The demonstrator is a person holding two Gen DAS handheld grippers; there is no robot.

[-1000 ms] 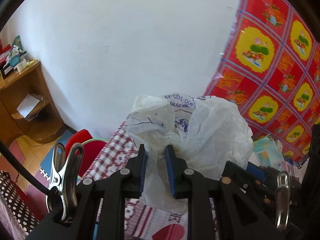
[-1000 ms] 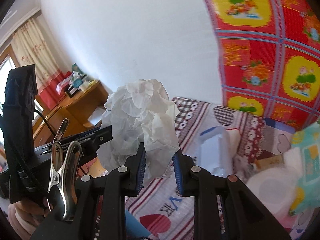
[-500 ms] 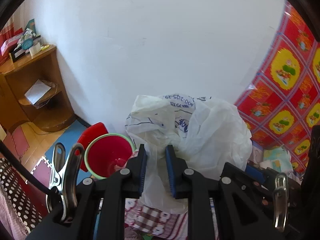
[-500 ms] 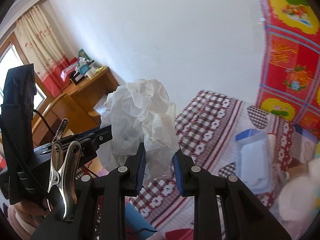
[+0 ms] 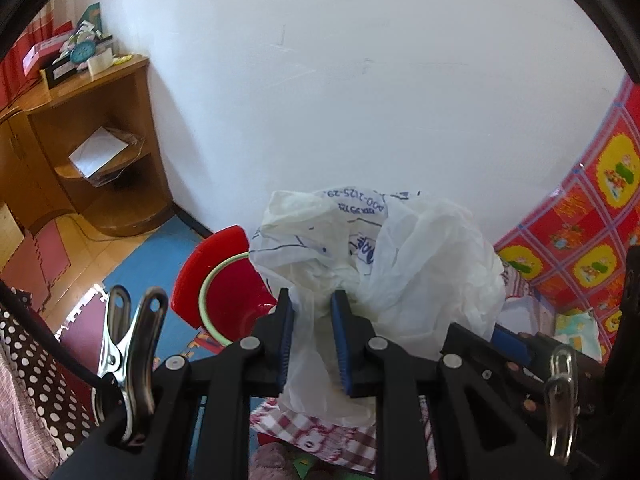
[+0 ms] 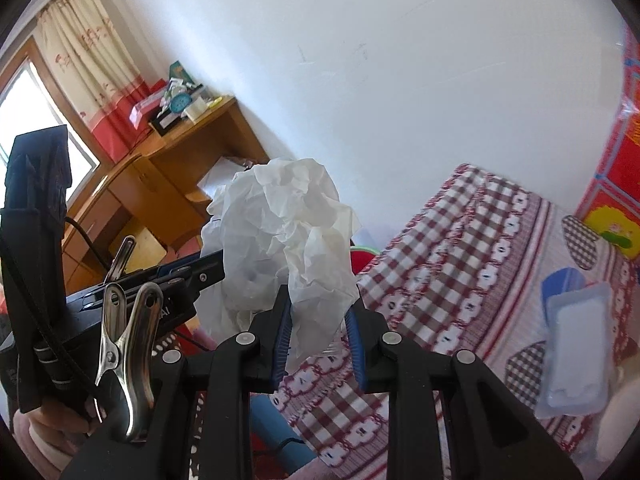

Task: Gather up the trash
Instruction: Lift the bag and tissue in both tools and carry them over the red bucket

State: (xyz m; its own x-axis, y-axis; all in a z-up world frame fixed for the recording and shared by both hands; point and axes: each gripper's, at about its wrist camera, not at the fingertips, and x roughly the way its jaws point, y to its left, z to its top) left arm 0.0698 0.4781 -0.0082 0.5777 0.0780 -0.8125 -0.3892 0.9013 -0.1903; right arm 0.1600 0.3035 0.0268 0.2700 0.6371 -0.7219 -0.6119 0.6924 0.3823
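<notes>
My left gripper [image 5: 312,300] is shut on a crumpled white plastic bag [image 5: 400,264] with blue print, which bulges up and to the right of the fingers. A red trash bin [image 5: 228,300] with a green rim and raised lid stands on the floor just behind and left of the bag. My right gripper [image 6: 318,314] is shut on a wad of crumpled white tissue paper [image 6: 284,232] held above the edge of the bed. In the right wrist view the left gripper [image 6: 188,276] reaches in from the left, its tips hidden behind the tissue.
A wooden corner desk [image 5: 80,152] stands against the white wall [image 5: 360,80] at the left. A bed with a checked red cover [image 6: 460,248] carries a clear plastic box [image 6: 576,344]. A red patterned sheet [image 5: 580,232] hangs at the right. Blue floor mats [image 5: 152,264] surround the bin.
Both grippers have swung left with their loads, away from the bed. The red bin and the desk have come into fuller view; the patterned sheet has slid toward the right edge.
</notes>
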